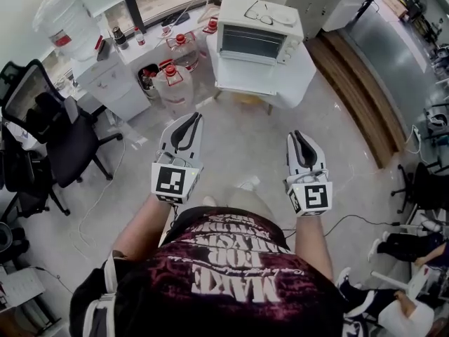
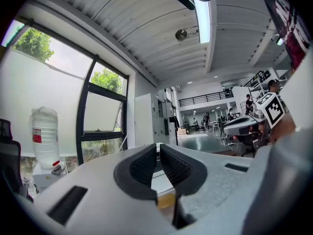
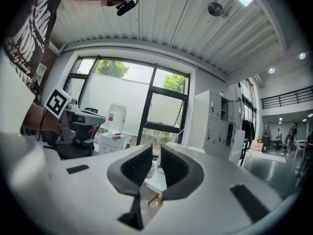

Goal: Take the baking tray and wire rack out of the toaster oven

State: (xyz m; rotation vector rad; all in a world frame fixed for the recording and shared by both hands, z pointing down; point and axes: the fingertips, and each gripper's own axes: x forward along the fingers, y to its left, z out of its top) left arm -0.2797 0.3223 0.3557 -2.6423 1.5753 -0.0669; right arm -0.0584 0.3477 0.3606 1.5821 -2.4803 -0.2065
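Table (image 1: 298, 83) stood under the toaster oven (image 1: 254, 42), door shut | tray and rack could not be made out behind its glass | left gripper (image 1: 190, 120) well short of oven, jaws nearly together, empty | right gripper (image 1: 300, 136) also short of oven, jaws nearly together, empty

The left claw (image 2: 158, 150) has jaws nearly together and empty, a water jug (image 2: 45, 136) far left.

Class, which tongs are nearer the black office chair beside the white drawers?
Left. The left tongs hover right of the office chair; the right tongs hover farther right.
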